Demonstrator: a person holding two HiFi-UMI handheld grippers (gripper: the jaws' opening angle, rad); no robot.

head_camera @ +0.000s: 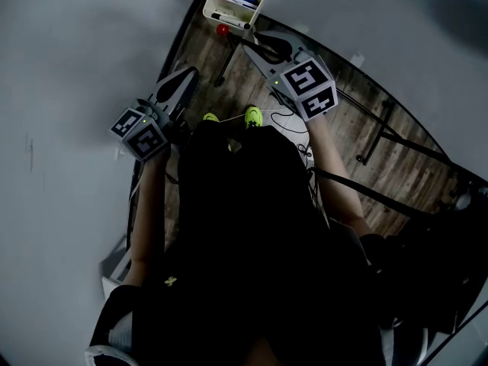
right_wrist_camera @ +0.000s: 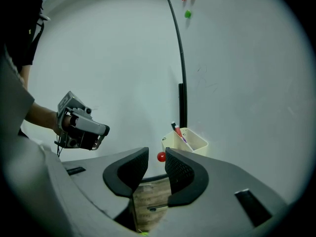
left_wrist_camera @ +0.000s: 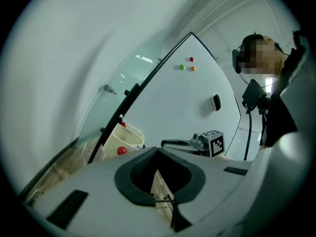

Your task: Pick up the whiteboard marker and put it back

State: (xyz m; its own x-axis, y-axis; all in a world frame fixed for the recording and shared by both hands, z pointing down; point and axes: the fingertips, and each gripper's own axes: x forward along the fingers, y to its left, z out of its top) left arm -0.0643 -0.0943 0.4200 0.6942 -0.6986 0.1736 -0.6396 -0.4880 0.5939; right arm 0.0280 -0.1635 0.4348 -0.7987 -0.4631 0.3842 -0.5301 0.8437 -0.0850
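**Operator:** What is the task status?

**Technician:** Neither gripper holds a marker. The slim whiteboard markers [head_camera: 235, 0], showing red, blue and black, all sit inside the cream rectangular plastic holder [right_wrist_camera: 198, 145]. The holder is at the lower edge of the glossy white whiteboard [right_wrist_camera: 237, 83]. Judged from this layout, either the pick-up has not begun or the return is complete. The pictures do not settle which.

**Operator:** What is the gripper condition?

**Technician:**
- **Left gripper [left_wrist_camera: 156, 150]:** the two dark ribbed pads meet at their tips, with nothing between them.
- **Right gripper [right_wrist_camera: 157, 154]:** the pads stand a narrow gap apart, with nothing clamped. The small round red magnet [right_wrist_camera: 161, 156] seen through that gap lies beyond the jaws, just beside the holder.
- **Position:** both grippers are well short of the holder, the right one nearer to it.

**Operator:** What is the marker condition?

**Technician:** In the head view the markers lie slantwise across the holder. In the gripper views their ends project above its rim. They are too small in the pictures to confirm whether the caps are fitted. Which marker the task means cannot be determined. If the pick-up is still to come, the right gripper would probably need to open wider than it is now to fit around a barrel.
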